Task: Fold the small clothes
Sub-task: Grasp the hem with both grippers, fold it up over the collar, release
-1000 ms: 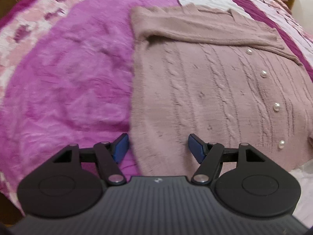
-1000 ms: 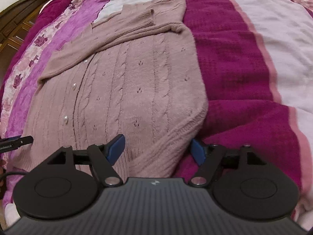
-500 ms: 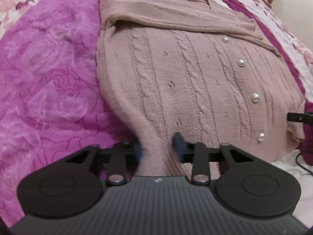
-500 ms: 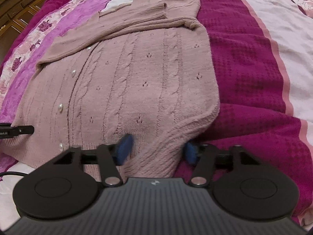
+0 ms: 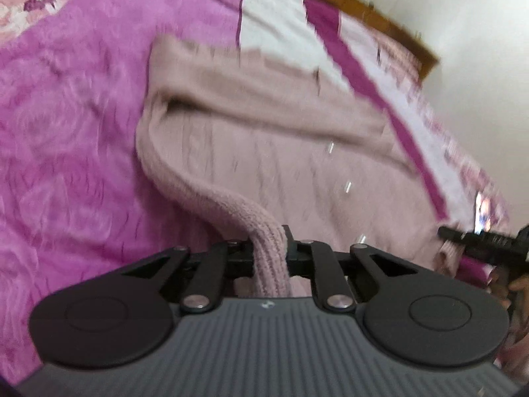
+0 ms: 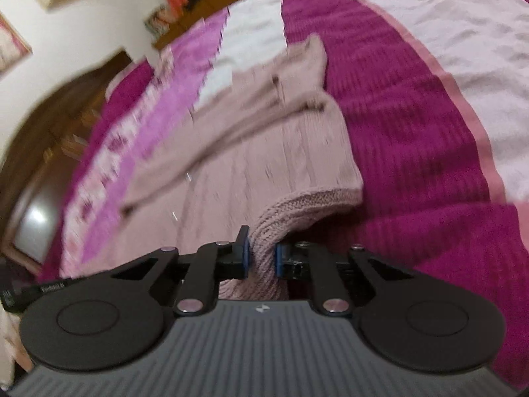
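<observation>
A dusty-pink cable-knit cardigan (image 5: pixel 264 152) with pearl buttons (image 5: pixel 347 186) lies face up on the bed, sleeves folded across its top. My left gripper (image 5: pixel 269 248) is closing its jaws on the bottom hem at the left corner, and the pinched knit rises in a ridge between the pads. In the right wrist view my right gripper (image 6: pixel 262 254) is closing on the cardigan (image 6: pixel 264 165) at the opposite hem corner, its blue pads pressing the bunched knit. A black finger (image 5: pixel 469 239) of the right gripper shows at the far right of the left wrist view.
A bedspread in magenta, pink and white stripes (image 6: pixel 413 132) covers the bed; its plush pink part (image 5: pixel 66 132) lies left of the cardigan. A wooden headboard (image 5: pixel 363 3) runs along the far edge. Dark wooden furniture (image 6: pixel 49 132) stands beside the bed. A hand (image 5: pixel 515 284) shows at the right edge.
Both grippers went from wide open around the hem corners to closed on them. Both have tilted up and begun lifting the hem, so the room's walls come into view.
</observation>
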### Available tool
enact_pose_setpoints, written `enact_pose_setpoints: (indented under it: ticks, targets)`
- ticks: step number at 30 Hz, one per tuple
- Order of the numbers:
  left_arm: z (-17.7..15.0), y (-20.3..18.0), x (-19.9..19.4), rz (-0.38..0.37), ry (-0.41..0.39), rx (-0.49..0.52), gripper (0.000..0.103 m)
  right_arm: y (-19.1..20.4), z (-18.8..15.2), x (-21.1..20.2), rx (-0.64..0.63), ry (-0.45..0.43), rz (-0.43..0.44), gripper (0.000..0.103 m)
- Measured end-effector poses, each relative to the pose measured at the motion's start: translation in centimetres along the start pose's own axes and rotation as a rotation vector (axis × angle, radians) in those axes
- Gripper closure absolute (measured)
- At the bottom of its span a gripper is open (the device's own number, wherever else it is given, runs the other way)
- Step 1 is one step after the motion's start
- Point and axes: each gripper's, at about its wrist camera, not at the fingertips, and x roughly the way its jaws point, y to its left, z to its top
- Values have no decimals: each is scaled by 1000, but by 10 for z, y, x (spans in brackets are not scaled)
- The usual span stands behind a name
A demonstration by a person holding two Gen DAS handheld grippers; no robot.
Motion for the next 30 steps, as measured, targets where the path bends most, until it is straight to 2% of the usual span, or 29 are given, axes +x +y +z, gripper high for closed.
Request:
enact_pose_setpoints:
  ticks: [5,13,21,25,30]
  targets:
    - [21,-2,-17,-39,-121,-81,90,-2,21,-4,62,-103,111,90]
    - [52,-12,-22,-57,-239,-130,90,14,57,8,66,-216,180,90]
    - [113,-14,-6,37,-331,-146,90,27,119,35,88,-346,200,90]
    - [142,-13,15,95,-330,-134,90,34,149,56,73,-384,169,90]
    - [167,0,53,168,-320,-131,90,35,178,101,55,-388,103,90]
